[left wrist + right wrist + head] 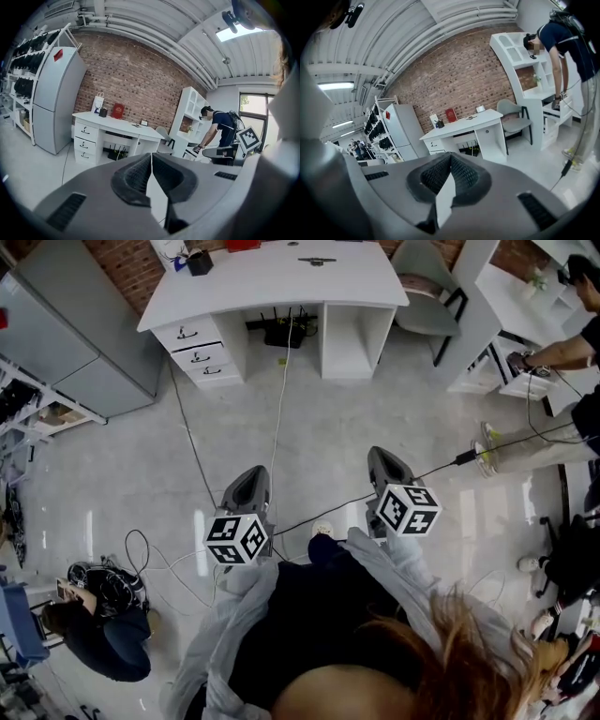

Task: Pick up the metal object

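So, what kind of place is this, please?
Probably an office-like lab or workshop: a white desk stands against a brick wall, with storage racks beside it and loose cables lying about.

- Left grey two-jaw tool (251, 474): jaws pressed together, nothing between, pointing forward and slightly down.
- Right grey two-jaw tool (381, 457): jaws together, empty, same tilt.
- Arms in light grey sleeves (401, 563), side by side, apart.
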The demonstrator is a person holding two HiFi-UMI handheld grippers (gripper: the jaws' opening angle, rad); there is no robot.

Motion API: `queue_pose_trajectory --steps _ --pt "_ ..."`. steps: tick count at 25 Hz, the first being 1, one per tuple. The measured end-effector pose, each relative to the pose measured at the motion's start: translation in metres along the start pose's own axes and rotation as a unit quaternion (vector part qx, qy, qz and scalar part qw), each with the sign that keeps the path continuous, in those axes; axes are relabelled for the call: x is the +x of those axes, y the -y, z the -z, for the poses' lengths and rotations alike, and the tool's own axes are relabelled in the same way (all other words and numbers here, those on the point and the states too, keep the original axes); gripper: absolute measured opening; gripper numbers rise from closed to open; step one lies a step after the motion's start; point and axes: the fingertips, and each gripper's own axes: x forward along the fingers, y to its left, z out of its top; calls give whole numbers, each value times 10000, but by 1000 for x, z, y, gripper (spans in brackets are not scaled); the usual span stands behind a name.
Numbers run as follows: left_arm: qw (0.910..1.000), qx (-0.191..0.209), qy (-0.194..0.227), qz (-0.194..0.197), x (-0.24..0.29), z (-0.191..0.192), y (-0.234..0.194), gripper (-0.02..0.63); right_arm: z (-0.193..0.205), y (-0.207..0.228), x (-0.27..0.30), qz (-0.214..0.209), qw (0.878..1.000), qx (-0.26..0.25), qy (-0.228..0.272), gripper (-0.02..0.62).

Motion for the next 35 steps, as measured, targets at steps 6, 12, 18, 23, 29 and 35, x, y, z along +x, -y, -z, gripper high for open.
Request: queue_pose_trajectory --steps 6,12,18,23,29,35 --pt "10000 13 -8 20 40 -9 3 21 -23 16 30 -87 9999 -52 -22 5" --pt "9999 16 -98 17 56 -10 2 21 -24 25 43 -69 9999 26 -120 6" --pt "9999 9 -150 61 85 -18 -6 21 -32 32 66 -43 9998 71 -158 5" --pt "9996 73 -203 159 129 -28 -16 21 -47 47 102 21 9998 120 -152 5" --pt "9993 85 -278 252 196 -54 -45 21 -77 59 164 129 9996 158 -176 6" --pt "9988 115 -329 343 268 -90 -77 21 -123 70 229 217 9995 239 -60 6"
